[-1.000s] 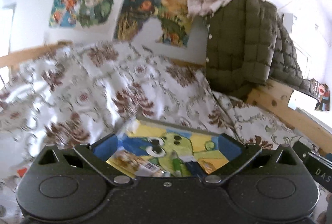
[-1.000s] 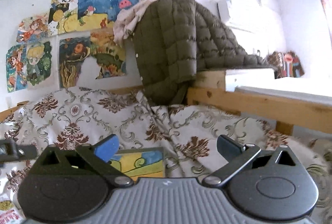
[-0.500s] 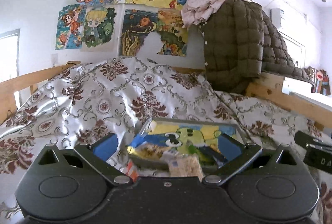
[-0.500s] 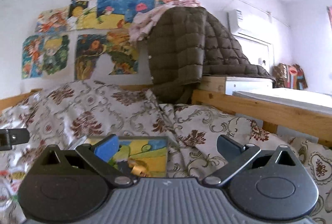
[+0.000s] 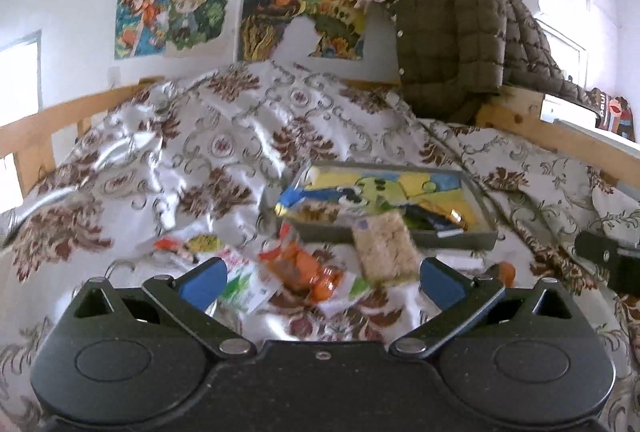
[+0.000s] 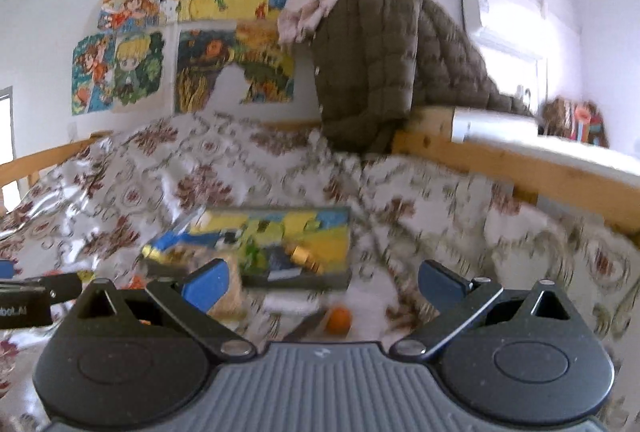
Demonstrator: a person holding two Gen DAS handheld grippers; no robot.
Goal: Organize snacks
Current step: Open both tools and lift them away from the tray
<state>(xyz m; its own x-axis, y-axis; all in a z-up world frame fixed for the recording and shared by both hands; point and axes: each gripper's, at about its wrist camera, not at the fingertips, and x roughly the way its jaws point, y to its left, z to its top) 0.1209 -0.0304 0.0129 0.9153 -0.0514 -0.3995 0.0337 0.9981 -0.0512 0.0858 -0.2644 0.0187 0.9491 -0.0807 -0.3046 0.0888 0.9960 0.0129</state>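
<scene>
**Both grippers held wide above scattered snacks on a patterned bedspread**

The left gripper (image 5: 320, 280) is seen with its blue-padded fingers spread wide apart and nothing between them. The right gripper (image 6: 324, 282) is likewise held with its fingers well apart and empty. Both are poised above a bedspread (image 5: 192, 160) of silvery fabric with brown floral motifs.

A shallow tray (image 5: 400, 238) with a cartoon-printed floor is set on the bedspread, toward its far right part. Several wrapped snacks are contained in it: a blue-and-yellow packet (image 5: 304, 202) along its left rim and a gold-wrapped piece (image 6: 306, 258) toward its right side; the others are too blurred to be told apart.

A puffed-rice bar (image 5: 384, 246) in clear wrap is shown leaning across the tray's near rim, partly over the tray and partly over the bedspread. Just before the tray's near edge, an orange snack pouch (image 5: 304, 270) is laid beside a white-and-green packet (image 5: 244, 286), the two touching or overlapping. A further red-and-yellow packet (image 5: 188, 246) is placed to their left. A small orange round item (image 6: 338, 320) is found near the tray's near right corner.

Behind the bed, cartoon posters (image 5: 256, 0) are fixed to the wall, and a quilted olive jacket (image 5: 452, 40) is draped over a wooden frame.
</scene>
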